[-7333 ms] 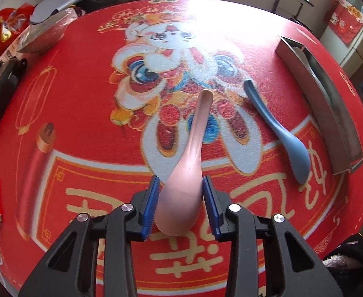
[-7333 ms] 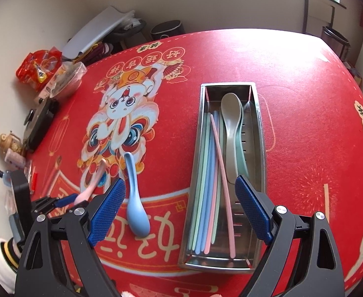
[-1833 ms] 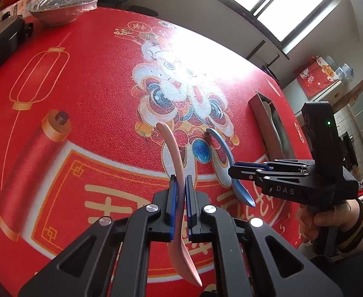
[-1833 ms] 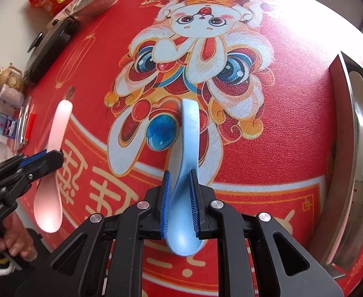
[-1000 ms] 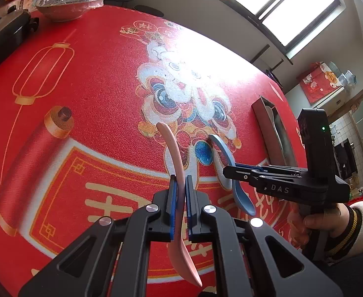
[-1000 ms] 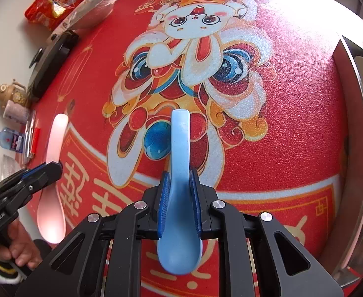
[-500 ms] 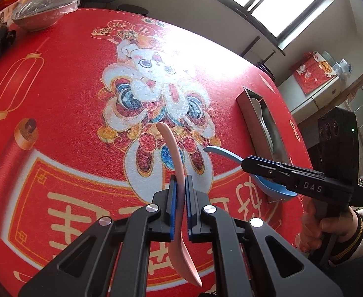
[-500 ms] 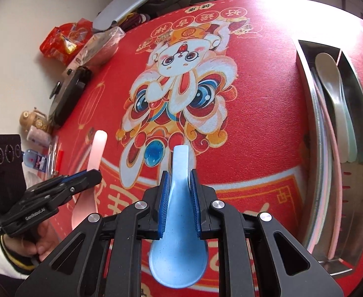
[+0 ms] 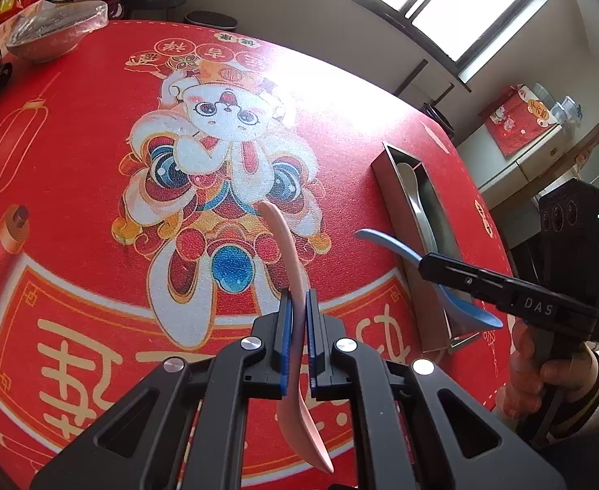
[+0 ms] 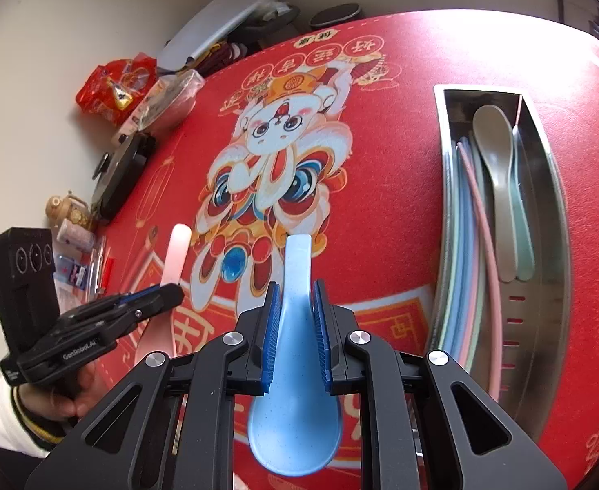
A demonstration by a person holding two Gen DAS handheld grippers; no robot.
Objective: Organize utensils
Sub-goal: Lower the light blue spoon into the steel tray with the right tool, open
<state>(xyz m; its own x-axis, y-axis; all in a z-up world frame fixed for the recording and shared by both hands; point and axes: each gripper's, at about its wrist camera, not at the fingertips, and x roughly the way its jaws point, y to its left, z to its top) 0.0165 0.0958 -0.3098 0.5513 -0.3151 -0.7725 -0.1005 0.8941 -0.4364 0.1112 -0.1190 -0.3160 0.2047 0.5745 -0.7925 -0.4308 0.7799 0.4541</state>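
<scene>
On the left, the pink spoon (image 9: 295, 281) is clamped edge-on between the blue pads of the left gripper (image 9: 298, 314), its handle pointing forward and its bowl hanging below the jaws, clear of the red printed tablecloth (image 9: 74, 212). Further right, the blue spoon (image 10: 295, 351) is pinched at the neck by the right gripper (image 10: 295, 318), the pads closed on both sides and the bowl turned up toward the camera. At the far right, the steel utensil tray (image 10: 552, 212) lies on the cloth; coloured chopsticks (image 10: 468, 245) are stacked along its left wall and a grey-green spoon (image 10: 499, 188) rests beside them.

The step in hand is judged to be the carrying of both spoons over to the tray. It is best done one spoon at a time, so that the two grippers are not crowded over the narrow opening. The blue spoon, being nearer, should be brought over first, turned lengthwise to match the tray, and lowered until it is just above the resting spoon before the pads are released. A drop from height is to be avoided, since the chopsticks could be scattered. The pink spoon's thin edge-on grip is likely to pivot, so sudden swings should be avoided.
</scene>
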